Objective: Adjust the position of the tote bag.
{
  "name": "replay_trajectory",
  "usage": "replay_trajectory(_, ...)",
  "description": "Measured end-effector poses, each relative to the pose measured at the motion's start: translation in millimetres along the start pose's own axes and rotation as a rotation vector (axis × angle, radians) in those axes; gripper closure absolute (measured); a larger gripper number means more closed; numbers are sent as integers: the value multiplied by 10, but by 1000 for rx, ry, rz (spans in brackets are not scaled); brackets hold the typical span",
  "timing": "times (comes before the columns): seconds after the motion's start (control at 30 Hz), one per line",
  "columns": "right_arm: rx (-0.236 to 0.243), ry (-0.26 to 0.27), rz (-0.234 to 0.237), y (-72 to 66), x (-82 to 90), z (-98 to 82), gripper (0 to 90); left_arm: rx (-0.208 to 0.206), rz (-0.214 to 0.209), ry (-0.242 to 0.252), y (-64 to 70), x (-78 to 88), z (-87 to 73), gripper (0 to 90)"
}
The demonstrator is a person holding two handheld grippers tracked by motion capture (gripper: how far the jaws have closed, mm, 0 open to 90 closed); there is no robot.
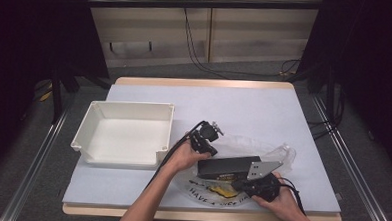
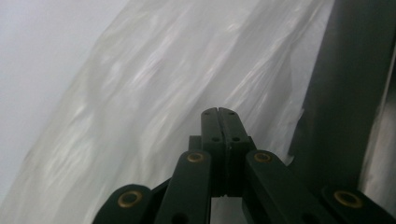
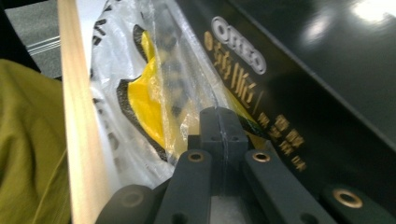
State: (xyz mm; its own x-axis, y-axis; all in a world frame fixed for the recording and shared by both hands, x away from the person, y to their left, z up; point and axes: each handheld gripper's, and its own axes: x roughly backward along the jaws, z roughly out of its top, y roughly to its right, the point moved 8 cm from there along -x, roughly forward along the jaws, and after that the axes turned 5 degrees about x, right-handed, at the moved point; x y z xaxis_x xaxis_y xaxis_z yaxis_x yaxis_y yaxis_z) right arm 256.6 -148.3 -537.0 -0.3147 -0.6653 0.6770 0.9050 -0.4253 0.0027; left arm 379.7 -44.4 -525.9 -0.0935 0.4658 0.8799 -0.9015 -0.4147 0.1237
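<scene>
Pale blue covering spreads over the wooden table (image 1: 264,101), with grey floor and trailing cables beyond its far edge. On the left half sits a white tray (image 1: 124,132), well apart from the work. Toward the near edge lies a clear plastic bag (image 1: 277,155) printed with black letters and a yellow patch, and a black box (image 1: 226,167) rests on it, long side running left to right. The right gripper view shows the brand name Oreo in pale letters on the box's side.

2 hands come in from the bottom of the high view. The left gripper (image 1: 206,141) is at the box's left end, over the bag; in its own view the 2 jaws are pressed flat together with nothing between them, the crinkled bag film behind the tips and the dark box wall at the right. The right gripper (image 1: 253,185) is at the near right corner of the box, its grey plate lying over the box top. Its jaws are also closed tight, tips at the bag's film just beside the box; whether they pinch the film I cannot tell.
</scene>
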Motion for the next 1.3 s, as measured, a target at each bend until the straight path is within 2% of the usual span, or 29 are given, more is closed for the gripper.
replay_trajectory(0.03, 6, -2, 1, -8, 7, -6, 900, -5, 11, -14, 2, -36, 13, 900)
replay_trajectory(0.07, 7, -2, 3, -26, 17, -11, 900, 18, 8, -4, -6, -49, 36, 900)
replay_trajectory(0.2, 7, 1, 12, -65, 43, -31, 900, 23, 15, 2, -27, -77, 81, 900)
replay_trajectory(0.23, 8, 1, 14, -77, 48, -35, 900, 3, 18, -4, -53, -76, 90, 900)
replay_trajectory(0.4, 20, -8, 22, -132, 69, -52, 900, 22, 29, -2, -134, -82, 118, 900)
replay_trajectory(0.47, 23, -7, 27, -152, 75, -54, 900, 18, 60, 6, -134, -93, 128, 900)
replay_trajectory(0.5, 23, -8, 27, -156, 76, -56, 900, 3, 55, -14, -148, -81, 127, 900)
replay_trajectory(0.53, 24, -7, 31, -160, 78, -55, 900, 20, 60, 0, -147, -92, 135, 900)
replay_trajectory(0.6, 22, -7, 32, -166, 81, -56, 900, 10, 56, -14, -161, -83, 135, 900)
replay_trajectory(0.67, 24, -7, 25, -158, 84, -58, 900, 26, 58, -5, -145, -87, 134, 900)
replay_trajectory(0.7, 18, 1, 26, -149, 88, -53, 900, 30, 54, -1, -142, -86, 134, 900)
replay_trajectory(0.77, 6, 29, 15, -110, 123, -33, 900, 11, 40, -6, -149, -75, 123, 900)
replay_trajectory(0.8, 3, 48, 12, -90, 155, -17, 900, 35, 35, 10, -134, -81, 121, 900)
replay_trajectory(0.87, -6, 93, 1, -59, 224, 20, 900, 23, 31, 14, -115, -60, 112, 892)
replay_trajectory(0.9, -18, 122, -19, -36, 282, 34, 882, 8, 17, 35, -76, -7, 127, 881)
replay_trajectory(0.97, -25, 137, -29, -23, 307, 40, 871, 3, 19, 42, -69, 20, 133, 872)
replay_trajectory(1.0, -32, 144, -33, -20, 325, 42, 868, -16, 20, 49, -66, 64, 137, 855)
replay_trajectory(1.03, -38, 177, -45, -5, 392, 61, 840, -10, 14, 74, -34, 117, 145, 853)
replay_trajectory(1.2, -55, 228, -73, 28, 501, 77, 768, -55, -27, 177, 78, 321, 158, 804)
replay_trajectory(1.3, -71, 259, -86, 52, 567, 61, 691, -72, -35, 215, 123, 424, 142, 772)
